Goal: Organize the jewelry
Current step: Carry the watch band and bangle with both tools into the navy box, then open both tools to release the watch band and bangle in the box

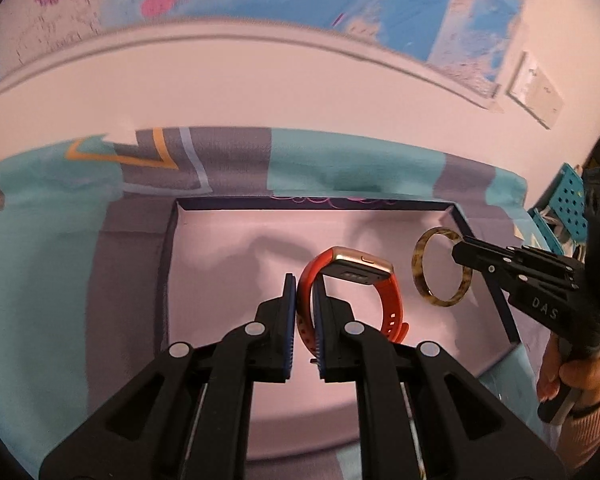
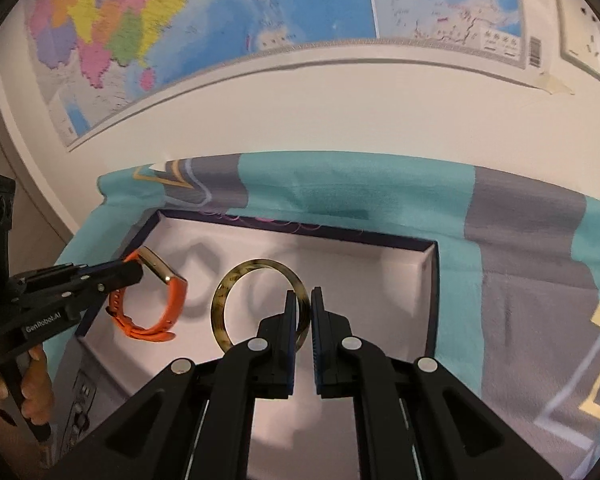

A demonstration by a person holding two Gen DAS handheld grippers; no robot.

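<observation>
Both grippers hang over an open box [image 1: 172,264] with dark blue walls and a pale lining, which sits on a teal and grey patterned cloth [image 1: 40,280] spread over the desk.

In the left wrist view, the left gripper [image 1: 305,300] fills the lower middle of the frame, its blue-padded jaws clamped on the strap of an orange wristband watch [image 1: 392,300]. The watch's gold-coloured case tilts up toward the centre of the frame, and the band loops down behind the right finger. It is held above the box lining, with its shadow falling on the lining to the left.

At the right of that same view, the right gripper [image 1: 460,254] reaches in from the edge, held by a hand [image 1: 568,376] in the lower right corner. It is pinched on the rim of a tortoiseshell bangle [image 1: 420,276], which stands upright near the right wall of the box.

The right wrist view shows the same from the other side: the bangle [image 2: 220,300] sits centre frame, its right edge squeezed between closed jaws, and the watch [image 2: 176,300] lies to the left of it, apart from it, gripped at its upper left by the other tool. Both pieces are over the box interior.

A coloured wall map [image 2: 180,20] runs across the top of both frames, on a pale wall.
</observation>
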